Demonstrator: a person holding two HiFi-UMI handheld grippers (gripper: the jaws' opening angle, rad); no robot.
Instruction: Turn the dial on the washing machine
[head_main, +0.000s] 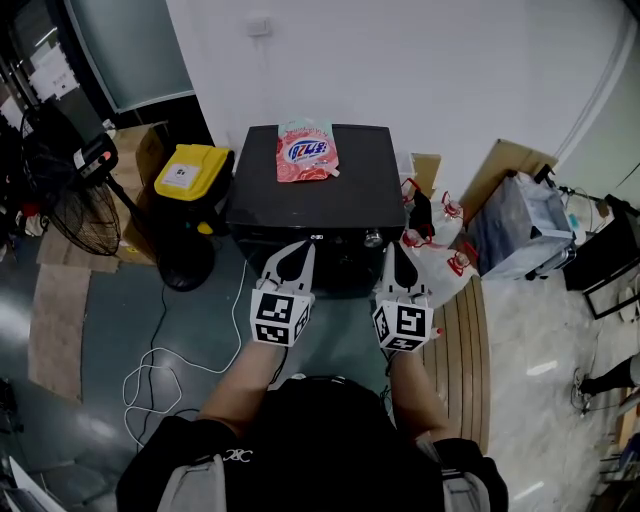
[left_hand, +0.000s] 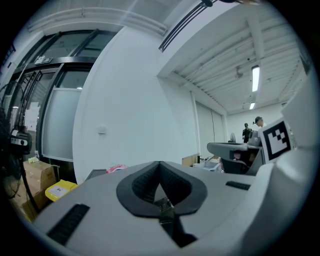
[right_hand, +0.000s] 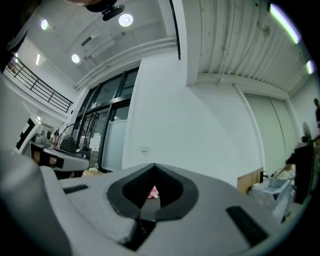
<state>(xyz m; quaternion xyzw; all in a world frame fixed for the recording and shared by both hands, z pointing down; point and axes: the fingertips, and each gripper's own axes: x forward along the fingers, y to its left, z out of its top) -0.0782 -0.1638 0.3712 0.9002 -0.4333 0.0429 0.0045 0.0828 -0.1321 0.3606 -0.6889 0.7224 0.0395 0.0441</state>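
The black washing machine (head_main: 310, 190) stands against the white wall, with a pink detergent bag (head_main: 306, 150) lying on its lid. A small silvery dial (head_main: 372, 239) shows on its front panel at the right. My left gripper (head_main: 303, 247) is shut and empty, its tips at the machine's front edge, left of the middle. My right gripper (head_main: 391, 247) is also shut and empty, just right of the dial and not touching it. In the left gripper view the jaws (left_hand: 159, 165) meet over the bag (left_hand: 116, 169). In the right gripper view the jaws (right_hand: 152, 167) are closed.
A yellow bin (head_main: 192, 170) and a black floor fan (head_main: 85, 215) stand left of the machine. Plastic bags (head_main: 440, 235) and cardboard (head_main: 505, 160) crowd its right side. A white cable (head_main: 160, 360) loops on the floor at the left. People stand far off (left_hand: 252, 127).
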